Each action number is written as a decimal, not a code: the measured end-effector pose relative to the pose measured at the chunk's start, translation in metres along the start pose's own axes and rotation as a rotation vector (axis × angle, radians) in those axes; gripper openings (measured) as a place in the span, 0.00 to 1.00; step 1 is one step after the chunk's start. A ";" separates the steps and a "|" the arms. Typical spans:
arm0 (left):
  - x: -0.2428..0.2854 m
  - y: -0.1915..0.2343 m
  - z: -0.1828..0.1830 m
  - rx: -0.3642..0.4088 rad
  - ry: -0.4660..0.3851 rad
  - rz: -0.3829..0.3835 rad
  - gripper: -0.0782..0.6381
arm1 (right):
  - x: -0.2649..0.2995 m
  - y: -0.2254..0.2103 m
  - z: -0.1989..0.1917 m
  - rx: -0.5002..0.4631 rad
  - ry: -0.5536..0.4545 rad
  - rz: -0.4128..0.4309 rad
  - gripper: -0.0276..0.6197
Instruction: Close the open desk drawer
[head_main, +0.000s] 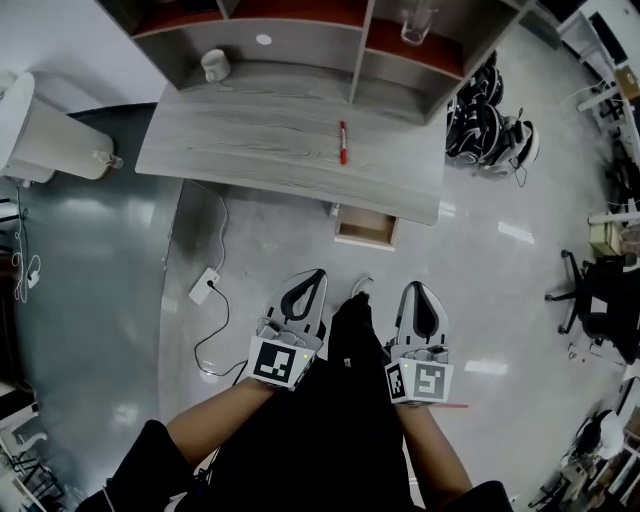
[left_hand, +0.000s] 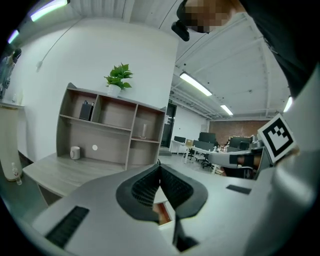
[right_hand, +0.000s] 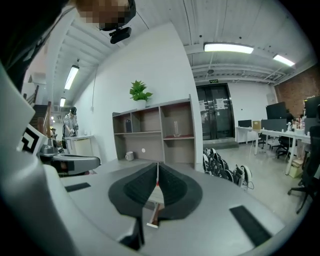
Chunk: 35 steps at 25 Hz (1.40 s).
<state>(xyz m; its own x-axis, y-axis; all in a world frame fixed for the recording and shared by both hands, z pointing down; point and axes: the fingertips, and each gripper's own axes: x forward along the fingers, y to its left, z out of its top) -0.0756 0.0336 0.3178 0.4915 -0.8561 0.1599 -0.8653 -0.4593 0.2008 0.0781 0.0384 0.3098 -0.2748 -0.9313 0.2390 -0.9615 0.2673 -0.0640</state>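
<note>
Floor; left tool alongside right tool

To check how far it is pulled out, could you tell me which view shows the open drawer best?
The head view: the drawer shows clearly from above, pulled out. Both gripper views show only a sliver below their jaws.

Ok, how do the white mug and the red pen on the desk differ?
The white mug is squat and stands upright at the back left of the desk, by the shelf unit. The red pen is slim and lies flat further right. The red pen is also nearer the open drawer than the white mug is. Both rest on the desktop.
</note>
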 end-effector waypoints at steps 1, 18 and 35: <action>0.003 -0.001 -0.001 0.003 -0.001 0.005 0.13 | 0.003 -0.004 -0.002 -0.007 0.004 0.008 0.07; 0.054 0.037 -0.118 -0.003 0.165 0.056 0.13 | 0.072 -0.037 -0.146 -0.077 0.194 0.110 0.08; 0.104 0.063 -0.256 -0.011 0.330 0.081 0.23 | 0.127 -0.108 -0.301 -0.109 0.387 0.106 0.23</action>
<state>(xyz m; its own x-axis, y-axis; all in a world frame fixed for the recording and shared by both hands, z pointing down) -0.0542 -0.0236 0.5942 0.4280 -0.7661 0.4794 -0.9027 -0.3885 0.1850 0.1480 -0.0338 0.6384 -0.3300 -0.7411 0.5847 -0.9163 0.4005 -0.0096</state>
